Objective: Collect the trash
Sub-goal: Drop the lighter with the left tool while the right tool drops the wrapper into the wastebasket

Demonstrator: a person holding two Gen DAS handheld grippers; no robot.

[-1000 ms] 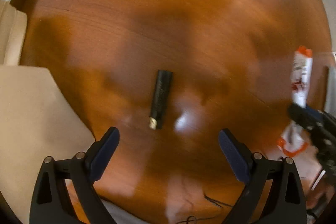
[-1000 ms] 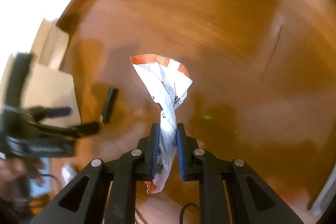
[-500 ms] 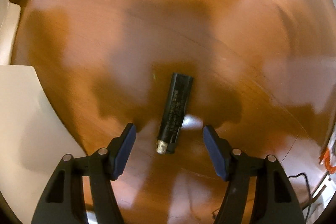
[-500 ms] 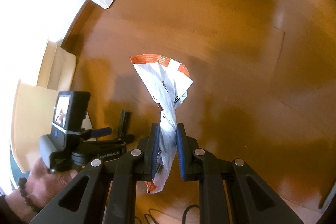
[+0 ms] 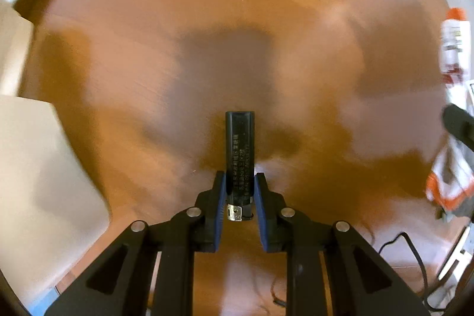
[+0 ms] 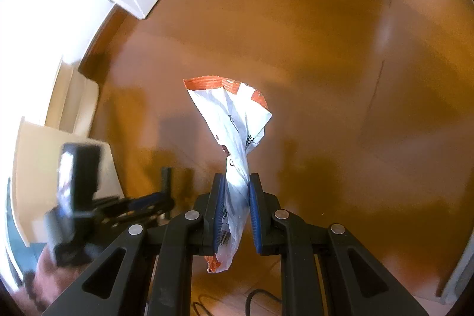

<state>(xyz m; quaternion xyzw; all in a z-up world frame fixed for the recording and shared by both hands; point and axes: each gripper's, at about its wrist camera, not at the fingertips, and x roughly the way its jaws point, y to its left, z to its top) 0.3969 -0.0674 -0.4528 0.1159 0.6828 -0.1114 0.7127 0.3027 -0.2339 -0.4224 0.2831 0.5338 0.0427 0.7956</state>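
Lighter (image 5: 239, 156) above wooden floor (image 5: 296, 19), wrapper (image 5: 451, 49) rightward.

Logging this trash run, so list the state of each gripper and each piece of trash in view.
left gripper: shut on the black lighter.
black lighter: pinched near its metal end, pointing forward between the fingers.
right gripper: shut on the wrapper.
wrapper: white and orange, crumpled, twisted between the fingers.

lighter (image 5: 239, 156): black, pale print, silver cap
wrapper (image 6: 234, 132): white, orange edges
pads (image 5: 219, 197): blue
table (image 5: 237, 34): reddish-brown wood
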